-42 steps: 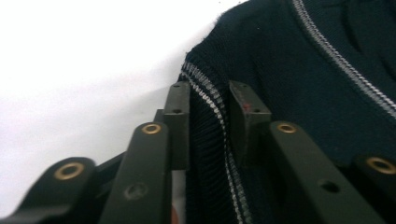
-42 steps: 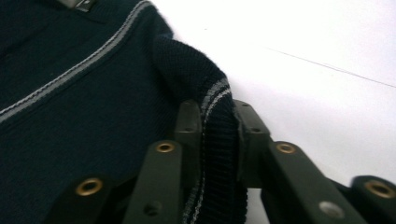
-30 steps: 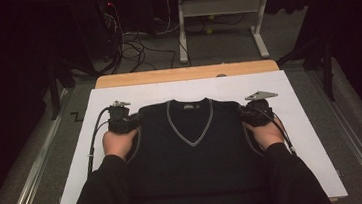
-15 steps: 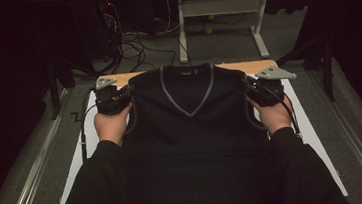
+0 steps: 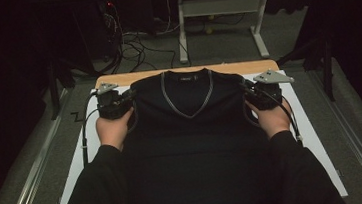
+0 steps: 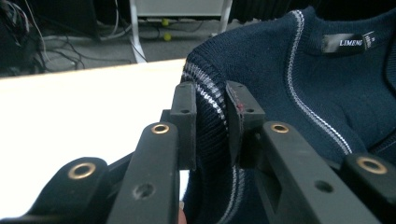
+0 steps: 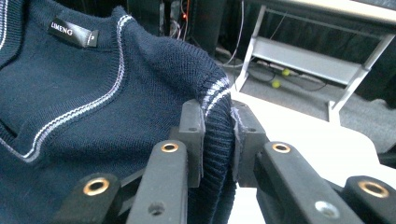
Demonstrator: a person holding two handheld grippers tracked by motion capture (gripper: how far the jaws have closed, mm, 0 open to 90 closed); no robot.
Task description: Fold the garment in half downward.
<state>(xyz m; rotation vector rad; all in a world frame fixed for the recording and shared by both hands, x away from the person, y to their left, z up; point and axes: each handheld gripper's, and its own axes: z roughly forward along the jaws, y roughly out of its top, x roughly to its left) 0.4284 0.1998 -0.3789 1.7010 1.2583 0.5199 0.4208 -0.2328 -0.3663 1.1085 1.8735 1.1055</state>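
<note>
Navy vest [image 5: 192, 131] | left claw [image 5: 128, 103] clamps shoulder | right claw [image 5: 246, 91] likewise

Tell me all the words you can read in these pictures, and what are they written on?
"LIMENG": white letters on the black neck label sewn inside the collar of the navy sweater vest; the same label reads "LIMENG" in the right gripper view.
Small size tab beside that label: too small to read.
The label in the high view: too small to read.
</note>
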